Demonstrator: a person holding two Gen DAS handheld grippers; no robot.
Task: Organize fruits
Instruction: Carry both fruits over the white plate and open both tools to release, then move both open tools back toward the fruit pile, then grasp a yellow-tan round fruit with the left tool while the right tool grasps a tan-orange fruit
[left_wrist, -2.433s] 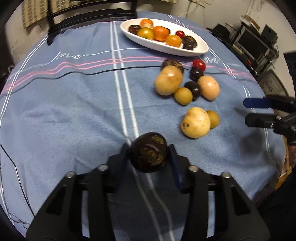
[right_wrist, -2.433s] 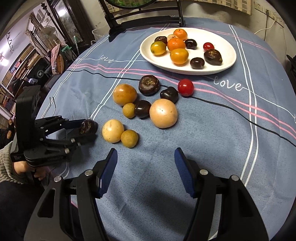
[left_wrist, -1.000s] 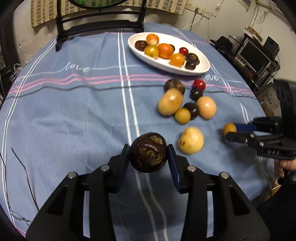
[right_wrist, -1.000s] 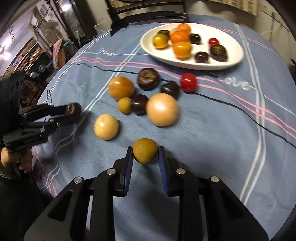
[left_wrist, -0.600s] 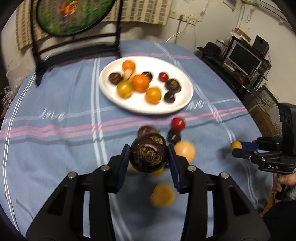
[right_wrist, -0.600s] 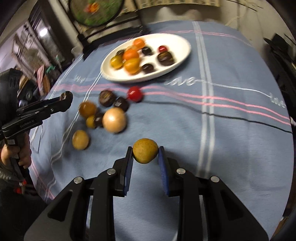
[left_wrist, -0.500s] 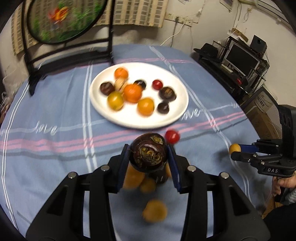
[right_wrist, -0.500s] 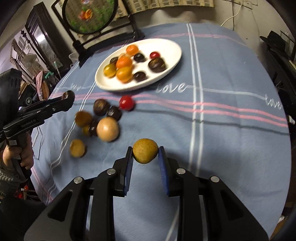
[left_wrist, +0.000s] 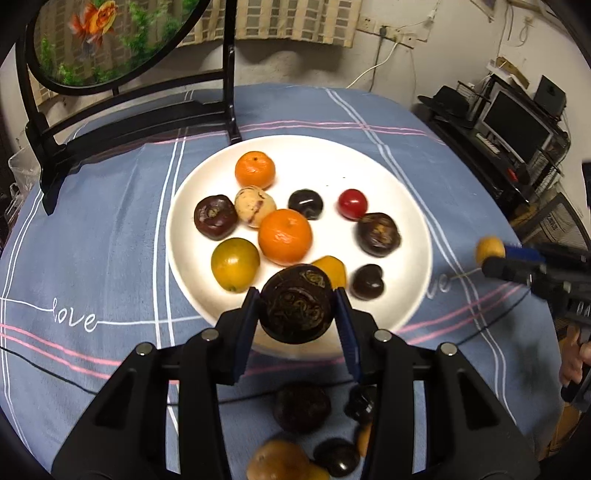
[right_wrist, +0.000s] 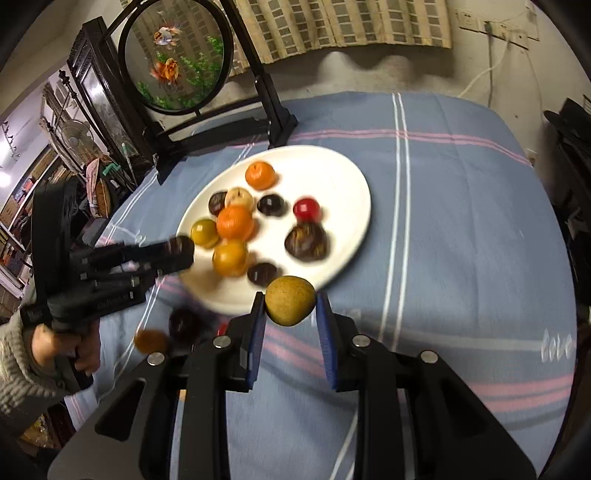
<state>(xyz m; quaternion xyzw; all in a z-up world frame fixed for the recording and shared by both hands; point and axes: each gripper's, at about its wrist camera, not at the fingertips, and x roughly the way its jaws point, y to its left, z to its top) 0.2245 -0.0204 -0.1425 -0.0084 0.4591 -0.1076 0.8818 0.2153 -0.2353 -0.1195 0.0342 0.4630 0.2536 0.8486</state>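
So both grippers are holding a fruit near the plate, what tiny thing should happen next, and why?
Probably lower the left gripper a little and let go. It holds the dark wrinkled fruit right over the near edge of the white plate, where a bare patch shows between the yellow-green citrus and a small dark fruit. The right gripper, with its small tan fruit, is still short of the rim.

Goldfish screen (left_wrist: 99, 37), blue striped tablecloth (left_wrist: 110, 229), monitor (left_wrist: 517, 125)
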